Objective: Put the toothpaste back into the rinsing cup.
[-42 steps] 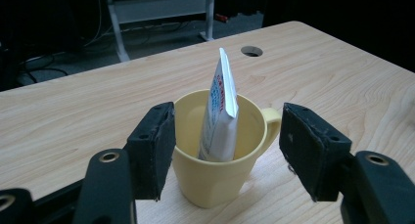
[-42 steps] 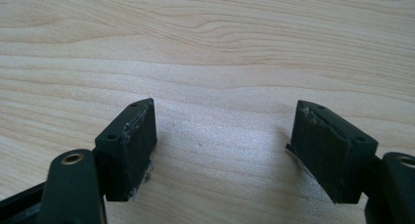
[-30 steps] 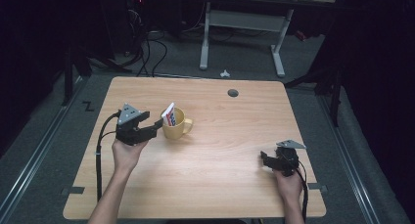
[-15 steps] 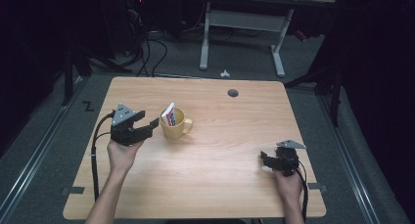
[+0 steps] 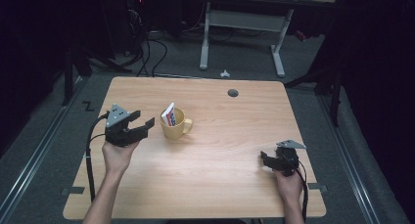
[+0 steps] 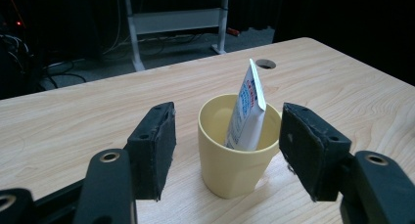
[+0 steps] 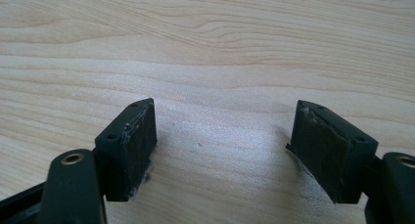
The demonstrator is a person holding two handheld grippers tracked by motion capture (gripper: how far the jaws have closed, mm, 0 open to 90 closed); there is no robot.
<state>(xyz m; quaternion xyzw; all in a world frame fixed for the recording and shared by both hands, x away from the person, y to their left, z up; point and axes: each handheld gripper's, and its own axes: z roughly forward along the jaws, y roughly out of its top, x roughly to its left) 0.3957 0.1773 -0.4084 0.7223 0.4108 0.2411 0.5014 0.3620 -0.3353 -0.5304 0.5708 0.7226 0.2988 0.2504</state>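
1. Mug (image 6: 238,150) (yellow) is seen straight ahead of the L gripper (image 6: 227,153), framed between the two pads but not touched; a gap is visible on both sides.
2. L gripper (image 5: 142,126) is open, nothing held. In the high view it is just beside the mug (image 5: 175,124), pointed at it along the bench (image 5: 225,185).
3. Tube (image 6: 246,114) (white, red/blue print) stands in the mug, long axis near upright, tilted slightly, crimped end up, leaning on the rim on the gripper's far-right side.
4. Mug handle (image 5: 188,124) is on the side away from the L gripper, so the approach path is unobstructed.
5. R gripper (image 5: 270,160) is open and empty, well apart from the mug, low over bare bench (image 7: 210,48).
6. Judgement: L gripper is much nearer; a short fwd move would be needed before a mug-body or tube grasp.
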